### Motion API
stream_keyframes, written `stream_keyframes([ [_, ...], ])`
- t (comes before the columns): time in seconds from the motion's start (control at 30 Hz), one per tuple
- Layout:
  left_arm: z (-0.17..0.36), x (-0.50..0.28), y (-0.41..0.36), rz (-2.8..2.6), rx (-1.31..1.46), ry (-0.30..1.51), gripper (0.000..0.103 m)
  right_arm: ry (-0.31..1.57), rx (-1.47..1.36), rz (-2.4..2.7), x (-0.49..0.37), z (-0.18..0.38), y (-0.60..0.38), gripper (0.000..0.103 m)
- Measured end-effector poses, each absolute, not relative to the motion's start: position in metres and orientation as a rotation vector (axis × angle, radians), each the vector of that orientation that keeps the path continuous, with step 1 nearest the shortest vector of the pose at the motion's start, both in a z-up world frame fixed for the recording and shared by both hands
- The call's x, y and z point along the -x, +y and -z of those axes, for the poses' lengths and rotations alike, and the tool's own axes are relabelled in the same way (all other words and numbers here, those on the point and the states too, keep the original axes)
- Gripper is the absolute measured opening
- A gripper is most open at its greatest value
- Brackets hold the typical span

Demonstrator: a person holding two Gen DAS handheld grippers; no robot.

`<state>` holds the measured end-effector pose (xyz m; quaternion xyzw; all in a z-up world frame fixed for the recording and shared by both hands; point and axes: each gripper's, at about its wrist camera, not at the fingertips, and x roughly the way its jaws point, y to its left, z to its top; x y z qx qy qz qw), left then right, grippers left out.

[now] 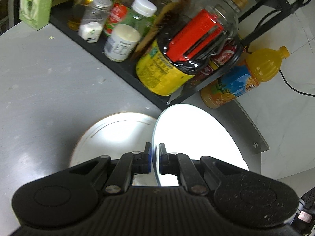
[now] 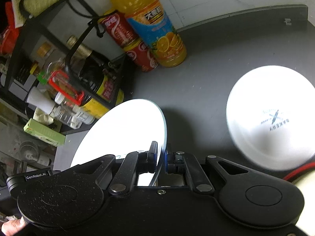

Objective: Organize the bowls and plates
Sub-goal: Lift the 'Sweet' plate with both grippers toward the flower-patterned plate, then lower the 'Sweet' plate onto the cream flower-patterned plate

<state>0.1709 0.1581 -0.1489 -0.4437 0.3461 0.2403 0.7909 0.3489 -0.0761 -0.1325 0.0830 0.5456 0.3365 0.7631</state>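
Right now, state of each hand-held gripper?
Left hand-held gripper: shut on the rim of a white plate.
Right hand-held gripper: shut on the rim of a white plate.

Strong light from above burns the white plate point(image 1: 196, 137) and the bowl point(image 2: 271, 118) to pure glare. The bottles point(image 1: 118, 25) on the shelf are blurred, perhaps from motion. The fisheye lens bends the bench point(image 1: 49, 78) edges, and corners stay dim.
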Motion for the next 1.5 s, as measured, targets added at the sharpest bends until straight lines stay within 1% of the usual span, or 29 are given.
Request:
stream_keyframes([
  [0.43, 0.157, -0.126, 0.159, -0.535, 0.977, 0.750, 0.005, 1.202, -0.149, -0.729, -0.314, 0.138, -0.073, 0.007],
  [0.77, 0.176, -0.112, 0.158, -0.547, 1.007, 0.784, 0.005, 1.220, -0.087, -0.716, -0.302, 0.147, -0.065, 0.007],
  [1.07, 0.194, -0.110, 0.163, -0.565, 1.047, 0.816, 0.005, 1.220, -0.045, -0.709, -0.301, 0.152, -0.055, 0.007],
  [1.23, 0.194, -0.114, 0.165, -0.567, 1.038, 0.820, 0.006, 1.221, -0.029, -0.706, -0.303, 0.152, -0.047, 0.006],
  [1.37, 0.197, -0.120, 0.168, -0.578, 1.019, 0.861, 0.009, 1.220, -0.019, -0.706, -0.303, 0.154, -0.044, 0.006],
  [1.5, 0.197, -0.123, 0.170, -0.585, 1.007, 0.878, 0.009, 1.225, -0.030, -0.702, -0.306, 0.153, -0.042, 0.006],
])
